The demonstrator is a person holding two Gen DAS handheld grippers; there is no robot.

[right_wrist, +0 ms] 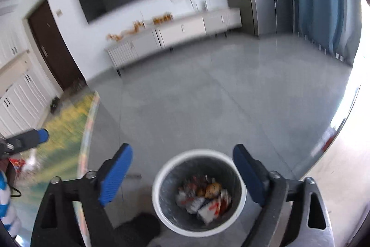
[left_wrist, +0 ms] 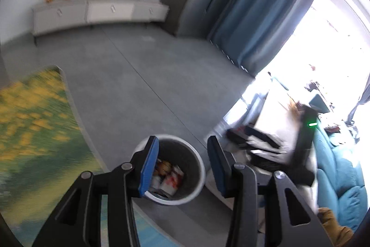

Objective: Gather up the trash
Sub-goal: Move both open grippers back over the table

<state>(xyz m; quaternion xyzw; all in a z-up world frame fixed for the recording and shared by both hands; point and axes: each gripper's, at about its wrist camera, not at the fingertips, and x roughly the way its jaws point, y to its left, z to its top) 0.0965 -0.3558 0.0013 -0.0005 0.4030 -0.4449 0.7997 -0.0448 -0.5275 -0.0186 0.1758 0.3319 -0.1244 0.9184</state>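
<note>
A round bin with a white rim (left_wrist: 199, 179) stands on the grey floor and holds several crumpled wrappers (left_wrist: 170, 176). My left gripper (left_wrist: 182, 161) is open and empty above the bin. In the right wrist view the same bin's rim (right_wrist: 159, 186) sits low between the fingers, with the trash (right_wrist: 205, 196) inside it. My right gripper (right_wrist: 182, 168) is open wide and empty, above the bin. The left gripper's blue fingertip (right_wrist: 42, 134) shows at the left edge of the right wrist view.
A yellow-green rug (left_wrist: 30, 126) lies left of the bin. A teal sofa (left_wrist: 340, 168) and a cluttered low table (left_wrist: 272, 122) are at the right. A white sideboard (right_wrist: 175, 36) and blue curtains (left_wrist: 254, 15) line the far walls.
</note>
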